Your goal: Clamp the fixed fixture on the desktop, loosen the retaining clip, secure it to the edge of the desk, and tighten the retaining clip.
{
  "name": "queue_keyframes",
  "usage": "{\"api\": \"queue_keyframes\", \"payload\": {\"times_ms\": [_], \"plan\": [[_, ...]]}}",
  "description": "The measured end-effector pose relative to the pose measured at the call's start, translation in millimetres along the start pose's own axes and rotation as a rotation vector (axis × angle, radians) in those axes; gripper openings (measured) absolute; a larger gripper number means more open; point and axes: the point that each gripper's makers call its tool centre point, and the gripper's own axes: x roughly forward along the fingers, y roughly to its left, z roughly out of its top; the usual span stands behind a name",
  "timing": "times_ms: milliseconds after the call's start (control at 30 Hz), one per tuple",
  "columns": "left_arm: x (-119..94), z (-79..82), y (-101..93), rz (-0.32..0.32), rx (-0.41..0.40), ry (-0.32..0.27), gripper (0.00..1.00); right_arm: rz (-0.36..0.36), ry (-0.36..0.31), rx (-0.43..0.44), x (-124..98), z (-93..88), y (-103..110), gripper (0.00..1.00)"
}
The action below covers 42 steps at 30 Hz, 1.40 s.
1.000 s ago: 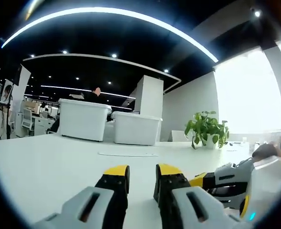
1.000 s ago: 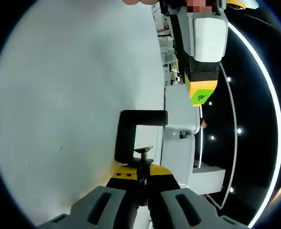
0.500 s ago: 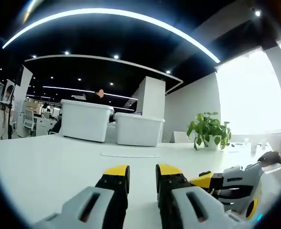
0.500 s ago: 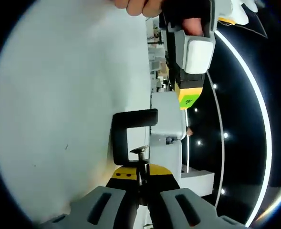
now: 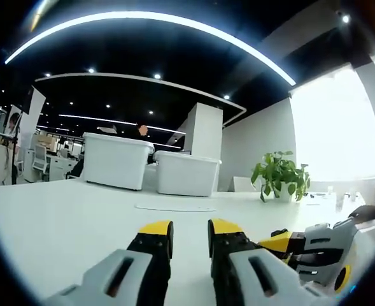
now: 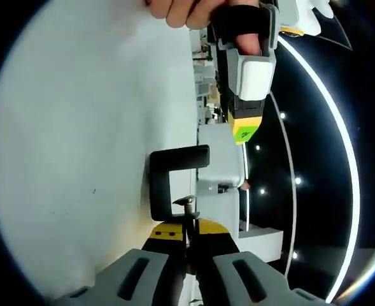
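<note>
1. In the left gripper view the white desk (image 5: 60, 217) runs wide and bare ahead of the left gripper (image 5: 190, 237), out to two white bins (image 5: 114, 160) at its far side and a green plant (image 5: 279, 175) off to the right.
2. The left gripper's yellow-tipped black jaws stand a small gap apart with nothing between them, low over the smooth desk top.
3. The right gripper (image 5: 314, 252) shows in the left gripper view at lower right, grey shell with yellow tips, just beside the left one.
4. In the right gripper view the scene is rolled sideways. The right gripper (image 6: 187, 245) has its jaws pinched on the thin metal screw of the clamp (image 6: 174, 182), a black, matte C-shaped frame.
5. The clamp sits right at the desk's edge line in that view; whether it straddles the edge I cannot tell.
6. Against a second ago, the clamp sits slightly further left in the right gripper view, and the left gripper with a hand (image 6: 187, 9) on it has slid left and nearer; the camera itself has moved.
</note>
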Motion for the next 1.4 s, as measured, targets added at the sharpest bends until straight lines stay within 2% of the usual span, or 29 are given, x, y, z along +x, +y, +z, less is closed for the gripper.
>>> {"api": "queue_keyframes", "payload": {"times_ms": [233, 633, 700, 867, 967, 1100, 1200, 1400], "plan": [[0.3, 0.0, 0.7, 0.004, 0.002, 0.000, 0.22, -0.053, -0.040, 0.010, -8.9, 7.0, -9.6, 0.02], [-0.3, 1.7, 5.0, 0.021, -0.004, -0.009, 0.22, -0.197, -0.099, 0.096, -25.6, 11.3, -49.2, 0.02], [-0.3, 1.8, 5.5, 0.023, -0.004, -0.010, 0.22, -0.225, -0.109, 0.084, -29.5, 12.9, -56.2, 0.02], [-0.1, 1.7, 6.0, 0.026, -0.003, -0.010, 0.22, -0.277, -0.138, 0.159, -43.5, 17.9, -74.2, 0.02], [0.3, 1.0, 5.4, 0.025, 0.002, -0.008, 0.22, -0.332, -0.168, 0.200, -56.0, 23.7, -88.9, 0.02], [-0.1, 1.1, 5.0, 0.024, 0.007, -0.009, 0.21, -0.377, -0.232, 0.336, -72.5, 33.0, -108.1, 0.02], [-0.3, 1.6, 6.5, 0.029, 0.004, -0.011, 0.21, -0.410, -0.252, 0.365, -82.7, 36.5, -121.4, 0.02], [-0.5, 1.6, 6.8, 0.032, 0.008, -0.011, 0.21, -0.437, -0.268, 0.475, -95.4, 31.6, -139.1, 0.02]]}}
